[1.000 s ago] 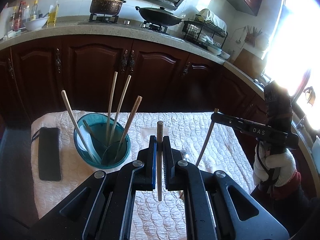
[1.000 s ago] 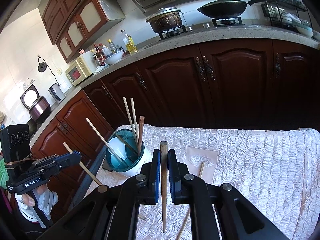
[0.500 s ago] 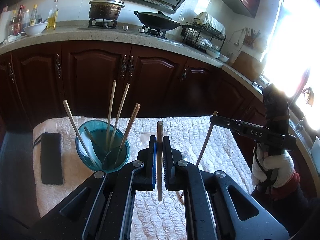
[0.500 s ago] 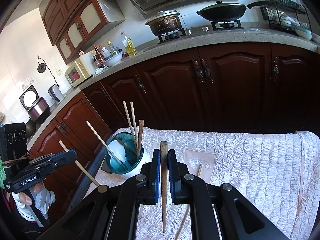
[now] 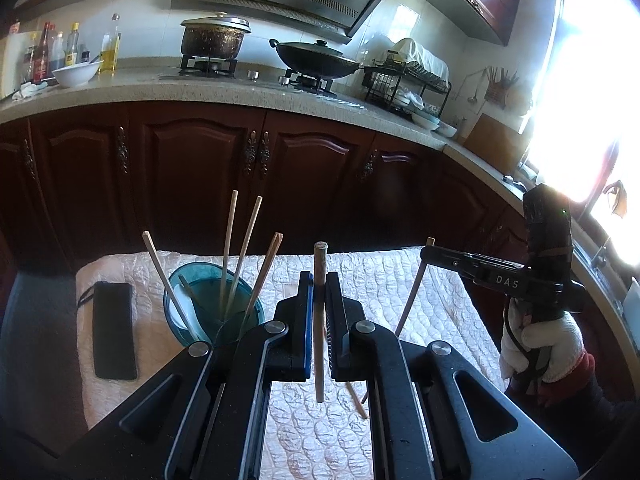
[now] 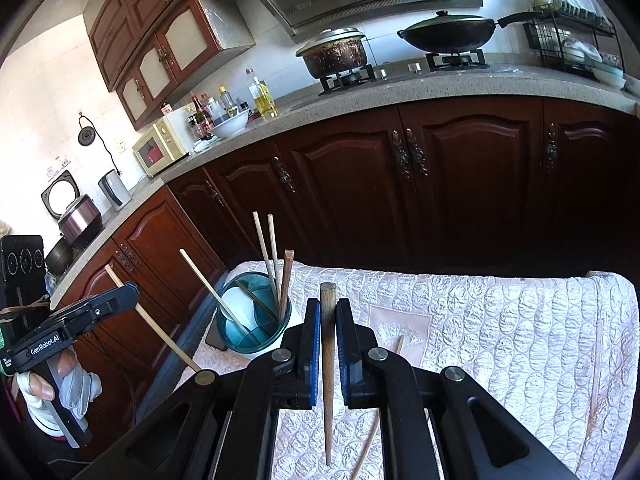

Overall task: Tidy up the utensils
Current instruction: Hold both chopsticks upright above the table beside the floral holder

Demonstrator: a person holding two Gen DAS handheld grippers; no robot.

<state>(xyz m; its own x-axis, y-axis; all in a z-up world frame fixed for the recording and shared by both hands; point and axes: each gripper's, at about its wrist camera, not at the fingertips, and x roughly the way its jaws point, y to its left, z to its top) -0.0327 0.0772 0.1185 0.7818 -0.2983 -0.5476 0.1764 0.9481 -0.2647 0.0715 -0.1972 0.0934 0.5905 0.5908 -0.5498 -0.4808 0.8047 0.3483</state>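
Two hand-held tongs above a bench draped in a white quilted cloth (image 5: pixel 400 276). The left tongs (image 5: pixel 319 312) are closed on a pale round wooden chopstick (image 5: pixel 319 344), held upright with its tip clear of the cloth. The right tongs (image 6: pixel 328 332) are likewise clamped on a darker tapered wooden chopstick (image 6: pixel 327 380), also upright.

The destination, judged from the task, is the teal translucent plastic cup (image 5: pixel 180 312) at the cloth's left end; it already holds several slanting light chopsticks (image 5: pixel 229 248) and what appears to be a white spoon.

Hazards: each stick is pinched at one narrow band, so it could pivot or slip during a swing toward the cup. The sticks fanning out of the cup stand in the way of a new one; striking them could tip the cup, which looks light. Both tongs converging on one opening could also collide.

Surroundings: a black flat pouch (image 5: pixel 114 332) lies left of the cup, just beside it. At least one loose chopstick (image 6: pixel 370 444) remains on the cloth below the tongs. Dark wooden cabinets lie beyond.
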